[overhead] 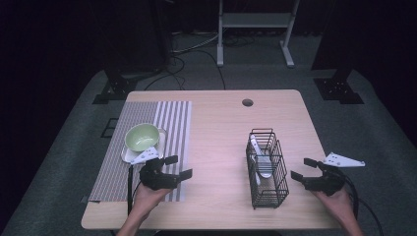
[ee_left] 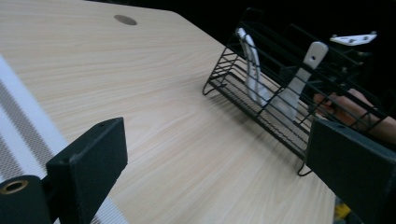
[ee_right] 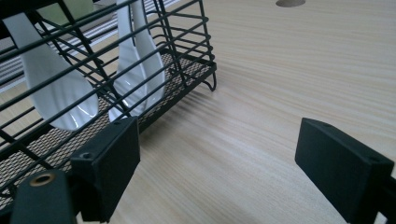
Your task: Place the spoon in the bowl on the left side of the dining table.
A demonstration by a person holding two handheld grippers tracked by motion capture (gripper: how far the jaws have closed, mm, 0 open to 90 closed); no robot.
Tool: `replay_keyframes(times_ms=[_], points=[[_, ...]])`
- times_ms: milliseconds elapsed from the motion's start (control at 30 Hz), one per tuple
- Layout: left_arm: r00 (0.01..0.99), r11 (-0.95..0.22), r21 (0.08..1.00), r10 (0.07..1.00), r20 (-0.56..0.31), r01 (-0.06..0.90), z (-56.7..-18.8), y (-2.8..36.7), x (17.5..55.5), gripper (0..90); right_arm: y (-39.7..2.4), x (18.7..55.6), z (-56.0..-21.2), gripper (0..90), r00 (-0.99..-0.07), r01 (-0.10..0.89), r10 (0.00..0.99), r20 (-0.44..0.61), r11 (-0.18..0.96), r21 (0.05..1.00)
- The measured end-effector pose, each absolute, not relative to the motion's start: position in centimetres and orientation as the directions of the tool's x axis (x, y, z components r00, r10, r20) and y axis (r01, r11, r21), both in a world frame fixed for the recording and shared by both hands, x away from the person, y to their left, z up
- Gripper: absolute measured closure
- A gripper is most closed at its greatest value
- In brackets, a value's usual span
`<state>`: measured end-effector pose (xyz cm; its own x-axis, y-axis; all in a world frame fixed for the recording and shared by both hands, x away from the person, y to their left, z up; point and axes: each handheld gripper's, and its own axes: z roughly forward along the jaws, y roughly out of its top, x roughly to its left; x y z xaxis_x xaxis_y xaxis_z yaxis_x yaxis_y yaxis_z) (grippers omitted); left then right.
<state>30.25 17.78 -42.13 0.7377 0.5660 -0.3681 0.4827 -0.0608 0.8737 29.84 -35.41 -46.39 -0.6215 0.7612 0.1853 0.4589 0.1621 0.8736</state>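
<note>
On the wooden table (overhead: 216, 123) we see a black wire basket (overhead: 267, 169) standing right of centre, with two white spoons (overhead: 261, 158) lying inside it. To the left a striped mat (overhead: 147, 142) carries a small tray (overhead: 129, 155) with a green bowl (overhead: 142, 136) on it. Our left gripper (overhead: 175, 167) hovers over the mat's near right edge, just beside the tray, its jaws spread wide with nothing between them. Our right gripper (overhead: 304, 169) sits just to the right of the basket, jaws also apart and empty, aimed at the basket's side. From the right gripper view the spoons (ee_right: 93, 70) lean behind the wires, bowls down on the mesh floor, with the basket (ee_right: 184, 65) near the left jaw but not touching it. We judge this to be the approach step: neither spoon is lifted yet, and both grippers are free. The next move likely calls for bringing one gripper above the basket's open top, lining its jaws with a spoon handle, and closing on it without snagging the wires, perhaps with the other gripper steadying the basket so it does not tip.
</note>
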Motion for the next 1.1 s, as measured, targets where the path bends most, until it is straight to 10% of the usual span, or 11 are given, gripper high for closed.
replay_keyframes(times_ms=[1100], points=[[0.864, -0.192, 0.876, 0.354, -0.359, 0.443, -37.1, 5.4, 31.0, 10.8, -35.0, 30.7, -45.8, 13.0, -0.633, 0.440, 0.754, 0.177, 0.162, 0.883]])
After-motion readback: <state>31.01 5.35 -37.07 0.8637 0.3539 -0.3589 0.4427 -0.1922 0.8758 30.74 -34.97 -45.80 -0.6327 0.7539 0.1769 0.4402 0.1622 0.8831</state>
